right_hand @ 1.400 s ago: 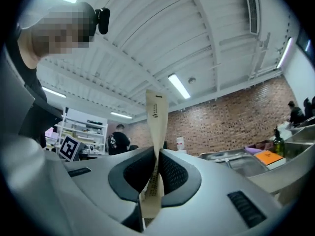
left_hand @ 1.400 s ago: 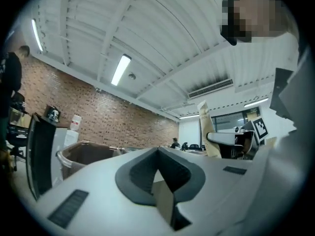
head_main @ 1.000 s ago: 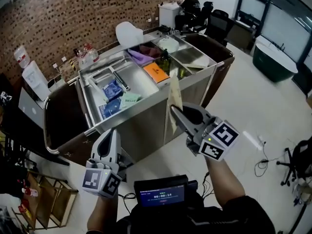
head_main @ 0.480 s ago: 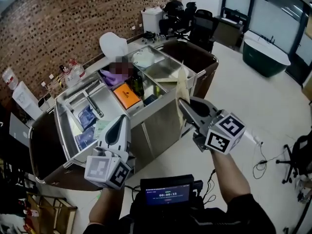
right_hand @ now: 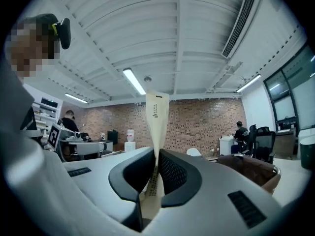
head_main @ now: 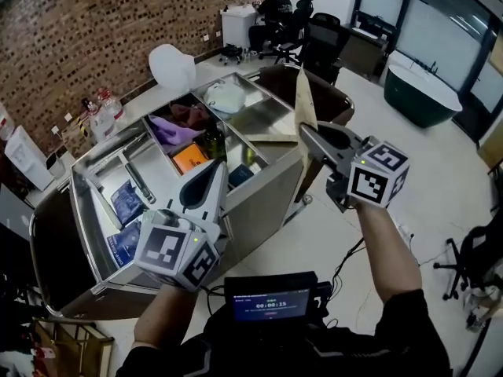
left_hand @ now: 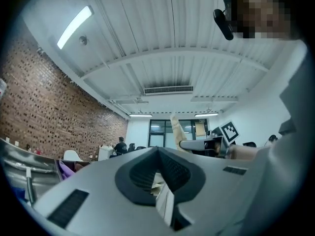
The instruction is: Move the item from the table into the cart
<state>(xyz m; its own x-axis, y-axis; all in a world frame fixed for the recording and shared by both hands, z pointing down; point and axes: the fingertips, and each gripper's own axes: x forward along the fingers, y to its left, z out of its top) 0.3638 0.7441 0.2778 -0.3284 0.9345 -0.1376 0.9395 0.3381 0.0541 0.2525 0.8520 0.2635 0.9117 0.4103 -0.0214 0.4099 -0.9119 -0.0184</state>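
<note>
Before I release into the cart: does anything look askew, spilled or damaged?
Nothing stands out. The beige packet stands upright, pinched at its lower end in the right claw near the cart; nothing looks spilled.

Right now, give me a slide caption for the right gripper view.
Upright beige paper packet pinched in the right tool, brick wall behind.

beige pkt (head_main: 305, 104), silver cart (head_main: 259, 203), red-brick wall (head_main: 94, 38).
</note>
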